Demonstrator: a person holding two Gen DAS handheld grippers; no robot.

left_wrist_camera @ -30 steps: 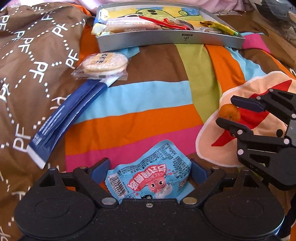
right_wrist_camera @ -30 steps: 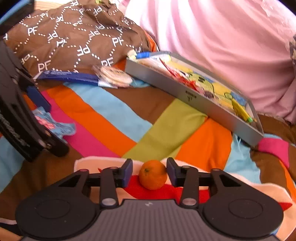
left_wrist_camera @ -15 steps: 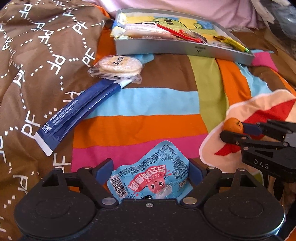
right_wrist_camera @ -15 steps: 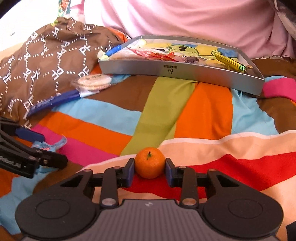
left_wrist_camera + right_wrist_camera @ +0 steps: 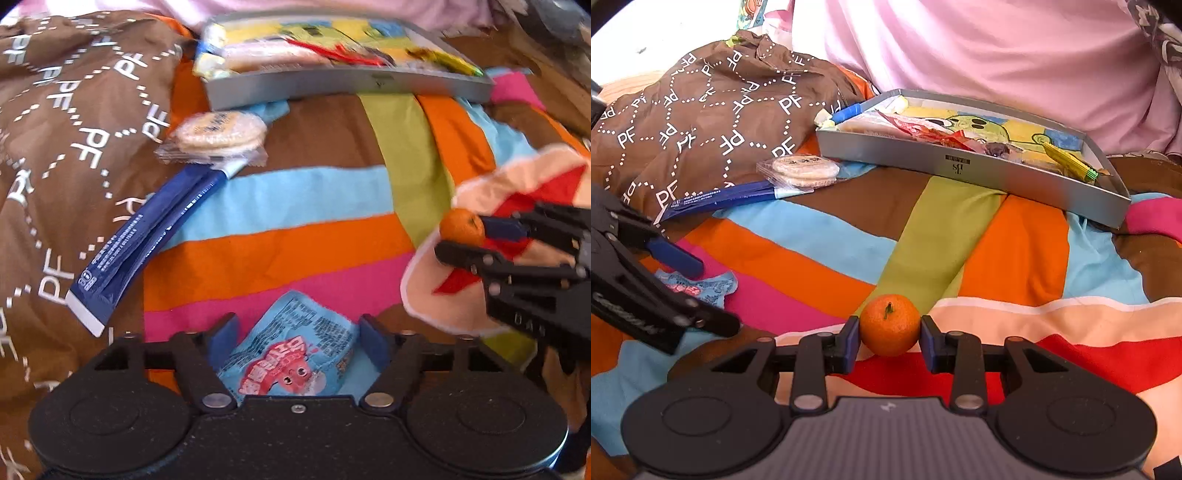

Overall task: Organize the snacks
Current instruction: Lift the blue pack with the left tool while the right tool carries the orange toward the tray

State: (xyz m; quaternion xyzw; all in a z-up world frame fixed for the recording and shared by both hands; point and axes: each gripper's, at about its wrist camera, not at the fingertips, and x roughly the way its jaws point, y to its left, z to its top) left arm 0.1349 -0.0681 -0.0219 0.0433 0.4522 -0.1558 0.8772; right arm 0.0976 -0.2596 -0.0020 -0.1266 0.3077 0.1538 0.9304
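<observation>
One blue stick pack (image 5: 146, 242) — lengthwise diagonal.

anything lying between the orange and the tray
Nothing: in the right wrist view only bare striped blanket runs from the orange, held in the right gripper, to the tray.

Striped bedspread (image 5: 820, 258) under grey tray (image 5: 960, 173), wrapped cracker (image 5: 805, 168), blue sachet (image 5: 727, 197), brown bag (image 5: 701, 122).

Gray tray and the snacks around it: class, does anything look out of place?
Yes. A wrapped round cracker and a blue stick packet lie on the blanket beside the gray tray, not in it, the cracker overlapping the packet's end.
</observation>
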